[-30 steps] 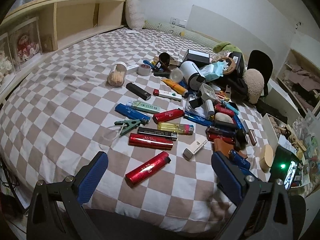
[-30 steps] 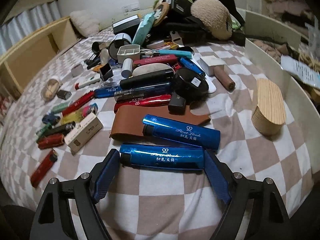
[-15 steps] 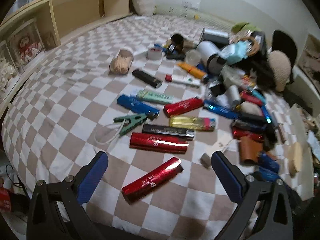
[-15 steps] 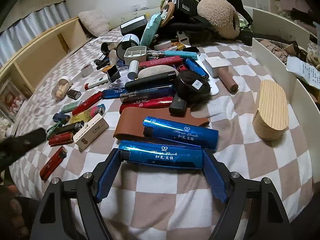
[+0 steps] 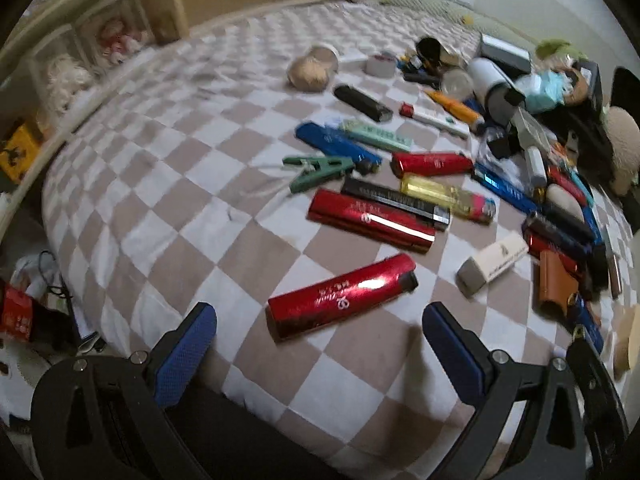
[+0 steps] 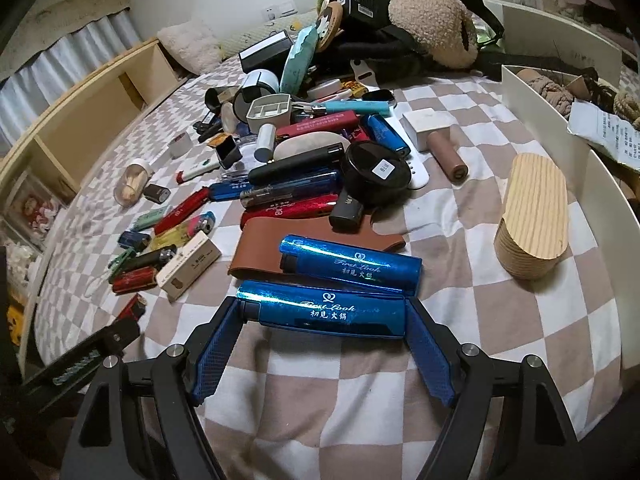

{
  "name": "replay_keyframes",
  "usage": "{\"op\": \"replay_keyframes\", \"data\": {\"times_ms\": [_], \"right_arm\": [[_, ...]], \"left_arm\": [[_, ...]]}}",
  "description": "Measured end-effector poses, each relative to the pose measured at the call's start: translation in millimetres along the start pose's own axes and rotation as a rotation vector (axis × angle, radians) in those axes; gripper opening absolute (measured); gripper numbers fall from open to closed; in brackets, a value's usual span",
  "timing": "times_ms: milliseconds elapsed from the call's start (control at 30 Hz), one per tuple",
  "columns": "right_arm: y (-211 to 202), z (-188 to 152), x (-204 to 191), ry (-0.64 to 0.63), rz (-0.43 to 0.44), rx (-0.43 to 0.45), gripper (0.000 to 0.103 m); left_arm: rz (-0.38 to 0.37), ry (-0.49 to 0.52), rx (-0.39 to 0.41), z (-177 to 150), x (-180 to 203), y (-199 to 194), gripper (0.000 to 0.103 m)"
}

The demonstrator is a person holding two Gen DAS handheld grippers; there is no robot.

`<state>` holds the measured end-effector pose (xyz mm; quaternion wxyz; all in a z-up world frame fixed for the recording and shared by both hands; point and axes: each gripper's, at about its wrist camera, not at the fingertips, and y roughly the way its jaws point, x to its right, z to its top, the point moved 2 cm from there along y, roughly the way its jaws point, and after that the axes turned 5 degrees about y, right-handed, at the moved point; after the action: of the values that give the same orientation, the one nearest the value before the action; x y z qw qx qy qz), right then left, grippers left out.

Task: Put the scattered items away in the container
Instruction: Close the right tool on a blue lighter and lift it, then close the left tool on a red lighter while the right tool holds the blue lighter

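Observation:
Many lighters and small items lie scattered on a checkered bed cover. My left gripper [image 5: 320, 320] is open, low over the bed's near edge, with a red lighter [image 5: 340, 296] lying between and just beyond its fingertips. My right gripper [image 6: 322, 320] has its blue pads against both ends of a blue lighter [image 6: 324, 309], which rests on the cover. A second blue lighter [image 6: 352, 265] lies just beyond it, on a brown leather sleeve [image 6: 272, 248]. A white container [image 6: 560, 120] stands at the right edge of the bed.
A wooden oval block [image 6: 532, 220] sits right of the blue lighters. A dense pile of lighters, boxes and a plush toy [image 6: 432, 24] fills the far side. More red lighters [image 5: 372, 220], a green clip [image 5: 320, 168] and a white box [image 5: 492, 262] lie ahead of the left gripper. Wooden shelves [image 5: 120, 32] line the left.
My left gripper has dropped and moved closer to the near red lighter. My right gripper has narrowed until its pads touch the ends of the blue lighter.

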<state>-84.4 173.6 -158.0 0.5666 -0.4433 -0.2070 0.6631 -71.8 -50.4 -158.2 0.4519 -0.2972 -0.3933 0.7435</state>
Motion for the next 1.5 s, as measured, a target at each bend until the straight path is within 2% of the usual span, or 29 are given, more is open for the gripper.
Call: {"op": "replay_keyframes", "data": {"times_ms": [167, 300, 533, 633, 1033, 1300, 1500], "right_arm": [[-17.8, 11.9, 2.2, -0.023, 0.028, 0.025, 0.081], [-32.0, 24.9, 9.7, -0.037, 0.039, 0.049, 0.081], [-41.2, 35.8, 34.8, 0.014, 0.03, 0.071, 0.081], [-38.3, 33.4, 38.3, 0.027, 0.033, 0.058, 0.081], [-30.1, 25.4, 36.7, 0.02, 0.041, 0.029, 0.081], [-30.1, 24.2, 42.1, 0.041, 0.054, 0.023, 0.081], [-32.5, 22.5, 42.4, 0.042, 0.07, 0.024, 0.081]], "left_arm": [[0.002, -0.076, -0.019, 1.3, 12.3, -3.8, 0.103], [0.035, -0.108, -0.021, 2.1, 23.6, -2.1, 0.103], [0.142, -0.178, 0.009, 4.4, 28.1, 6.1, 0.103], [0.181, -0.162, 0.025, 6.3, 30.2, 12.2, 0.103], [0.195, -0.192, 0.022, 7.7, 32.0, 23.6, 0.103], [0.172, -0.157, 0.067, 5.1, 38.4, 19.4, 0.083], [0.156, -0.126, 0.091, 2.6, 39.4, 16.3, 0.082]]}}
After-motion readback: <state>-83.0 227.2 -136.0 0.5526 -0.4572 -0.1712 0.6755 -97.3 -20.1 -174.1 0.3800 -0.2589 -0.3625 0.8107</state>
